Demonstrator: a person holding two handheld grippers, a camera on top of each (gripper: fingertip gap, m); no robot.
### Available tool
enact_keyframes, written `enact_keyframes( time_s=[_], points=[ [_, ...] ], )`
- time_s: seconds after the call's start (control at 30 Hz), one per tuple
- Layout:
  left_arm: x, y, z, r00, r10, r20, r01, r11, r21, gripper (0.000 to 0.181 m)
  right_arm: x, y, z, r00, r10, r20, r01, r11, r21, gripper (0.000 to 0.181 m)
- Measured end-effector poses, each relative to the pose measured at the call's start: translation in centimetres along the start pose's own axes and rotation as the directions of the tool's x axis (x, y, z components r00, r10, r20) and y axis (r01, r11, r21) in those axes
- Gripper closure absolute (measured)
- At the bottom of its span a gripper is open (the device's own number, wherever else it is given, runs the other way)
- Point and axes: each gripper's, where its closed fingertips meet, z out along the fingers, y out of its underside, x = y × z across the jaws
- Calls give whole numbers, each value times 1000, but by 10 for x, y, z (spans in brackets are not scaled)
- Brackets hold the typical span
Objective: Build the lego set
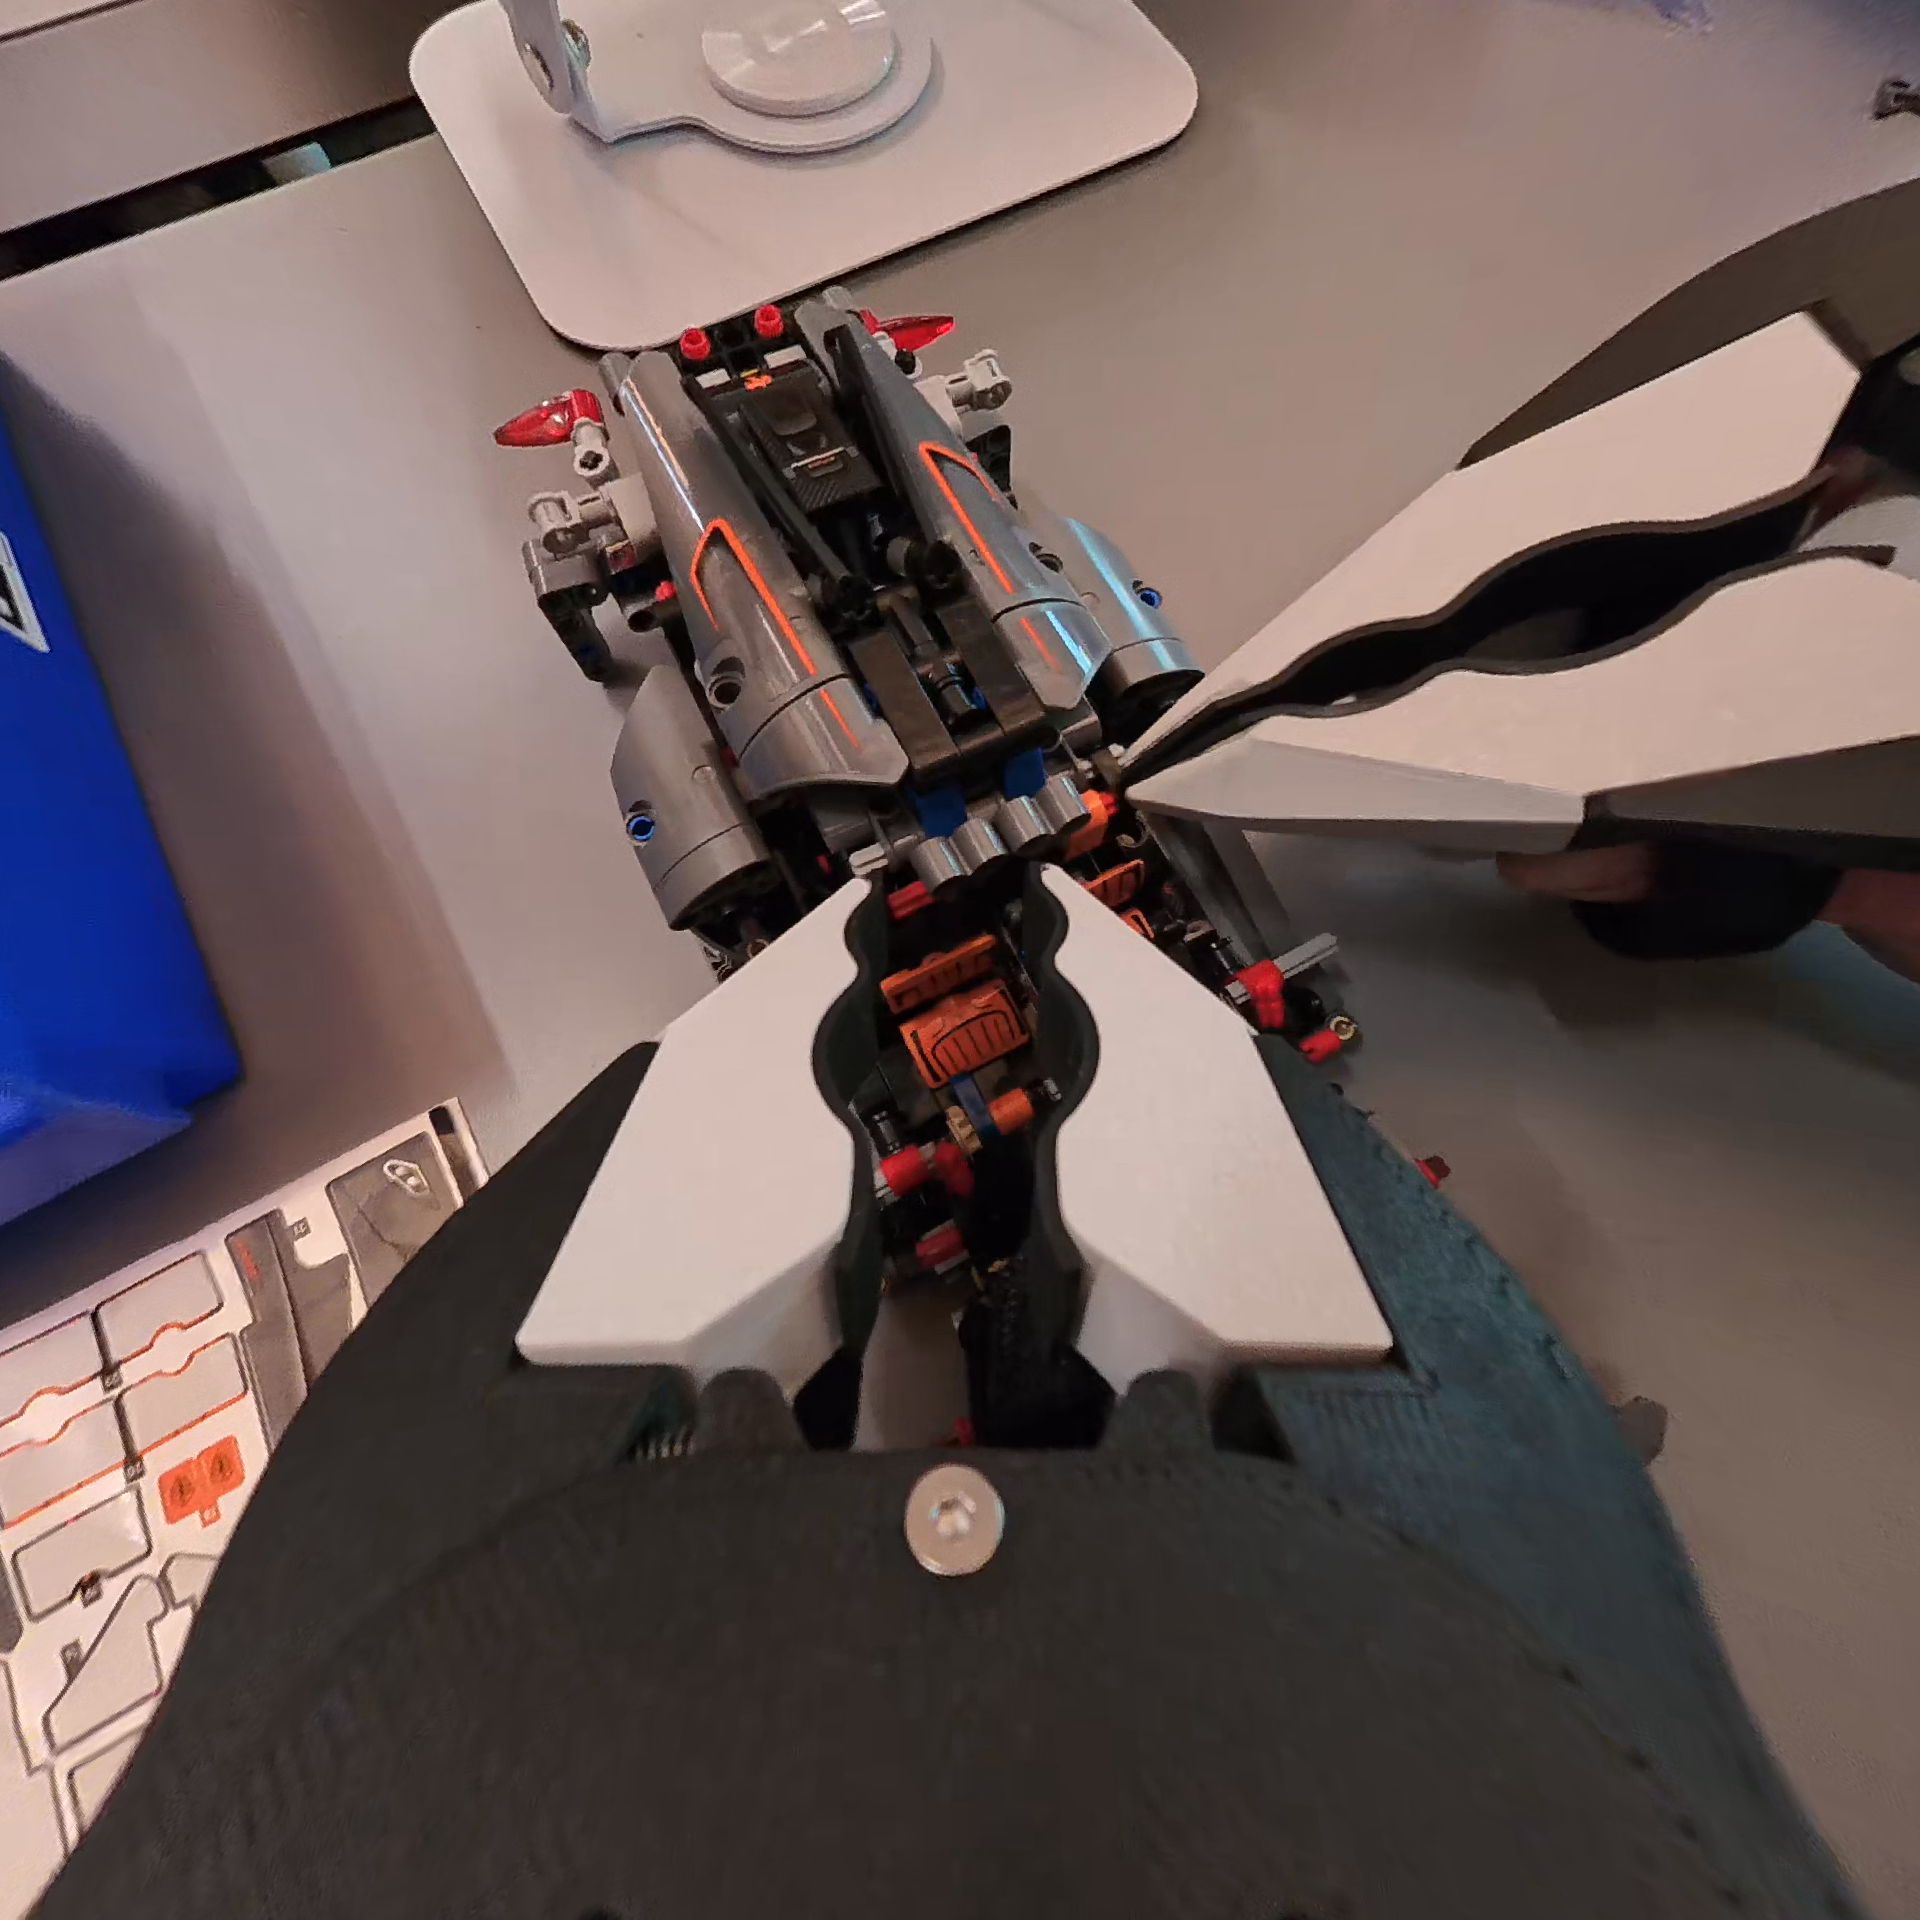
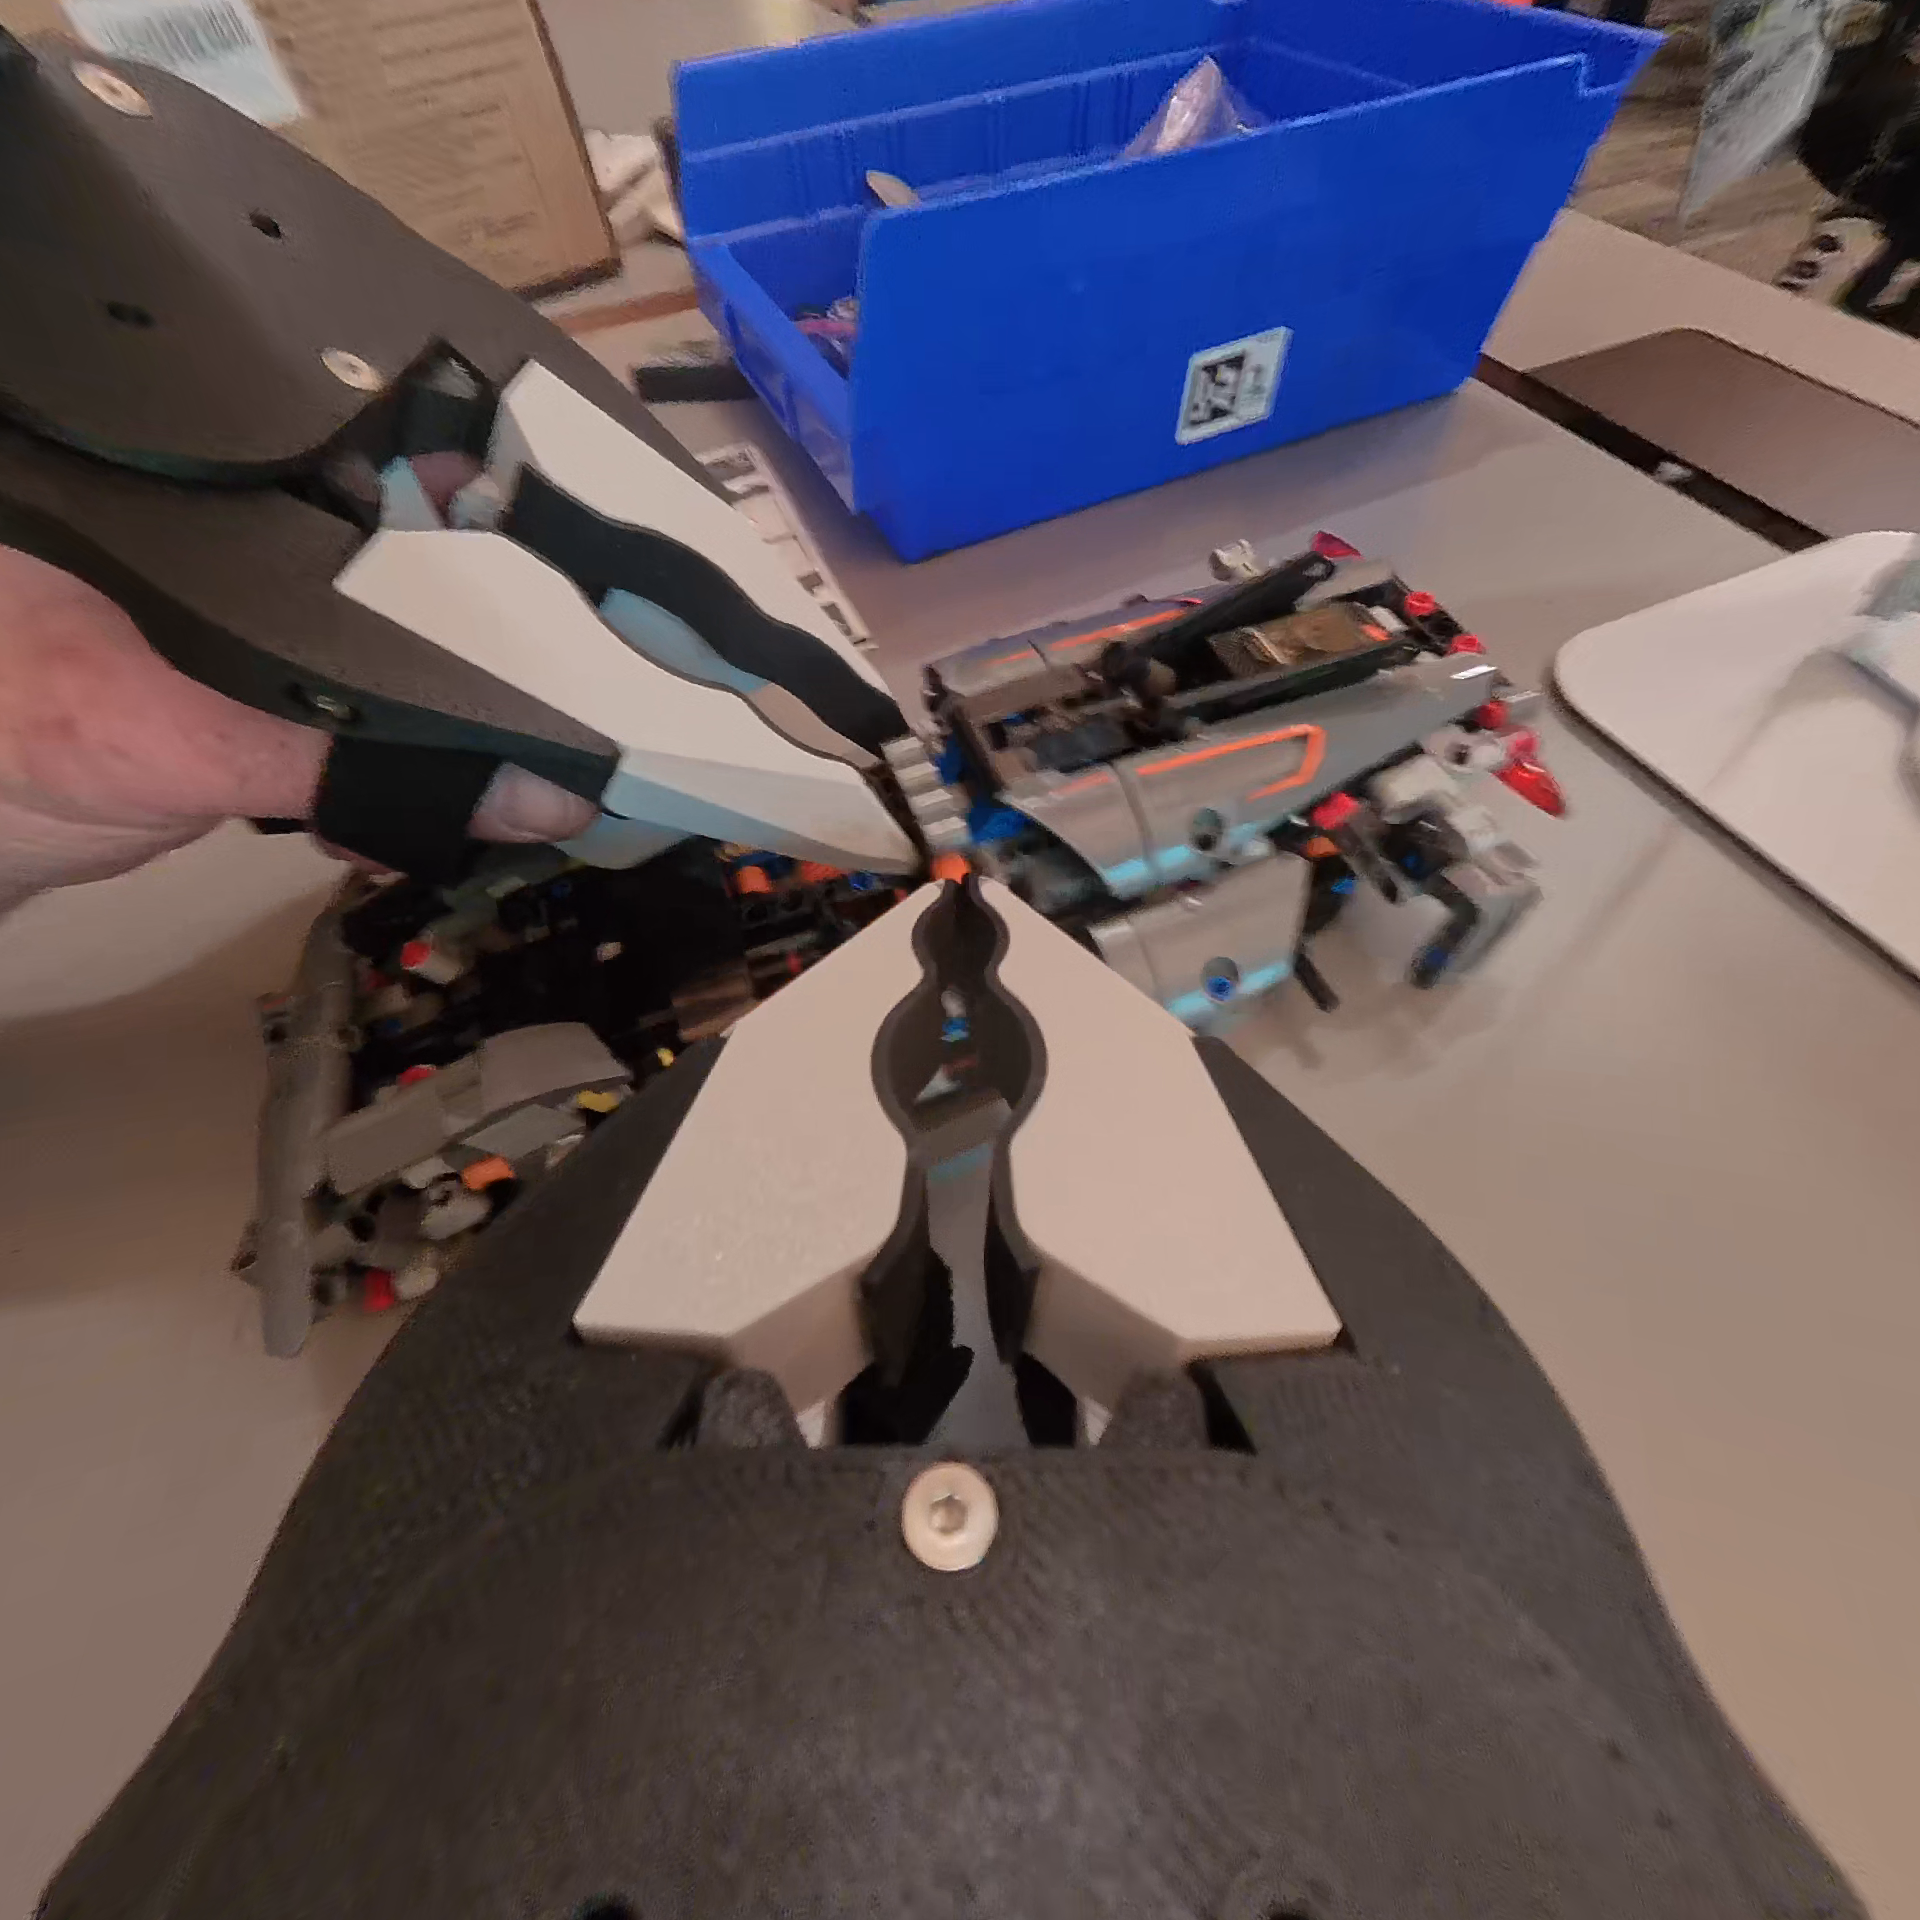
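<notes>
The grey and black lego model point(image 1: 790, 582) with orange stripes lies on the grey table; it also shows in the right wrist view point(image 2: 1195, 769). Its dark open chassis point(image 2: 499, 997) runs back under my left gripper. My left gripper point(image 1: 956, 878) reaches over that chassis. Its fingers stand apart around the model just behind a row of grey cylinders point(image 1: 997, 836), with orange parts showing between the pads. In the right wrist view the left gripper point(image 2: 904, 800) meets that row point(image 2: 925, 790). My right gripper point(image 2: 951, 883) is shut, its tips at a small orange piece point(image 2: 948, 865) on the model's side; the left wrist view shows it too point(image 1: 1122, 774).
A blue bin point(image 2: 1091, 343) stands behind the model, at the left edge in the left wrist view point(image 1: 83, 831). A sticker sheet point(image 1: 125, 1455) lies at the lower left. A white stand base point(image 1: 810, 187) sits beyond the model's nose. A hand point(image 2: 125, 727) holds the left gripper. Only a small space, under 4 cm, lies between the two pairs of fingers.
</notes>
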Motion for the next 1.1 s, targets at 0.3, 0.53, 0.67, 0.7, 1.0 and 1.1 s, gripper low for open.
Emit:
enact_keyframes(
  time_s=[0.3,0.53,0.67,0.7,1.0,1.1],
  points=[
    [3,-6,4,999,21,-37,-20,1000,21,161,13,8,-19,1000,23,9,-23,1000,-11,181],
    [5,-7,5,999,19,-34,-19,1000,18,162,7,9,-10,1000,-13,20,13,1000,-25,181],
    [5,-7,6,999,26,-32,-25,1000,15,162,8,9,-9,1000,-8,16,8,1000,-27,181],
    [5,-7,6,999,28,-30,-28,1000,15,162,8,9,-9,1000,-10,18,10,999,-30,181],
    [4,-7,6,999,20,-27,-19,1000,19,162,8,7,-7,1000,-12,21,12,1000,-26,181],
    [4,-7,6,999,38,-4,-38,999,16,162,8,6,-6,1000,-6,27,6,1000,-24,181]
  ],
)
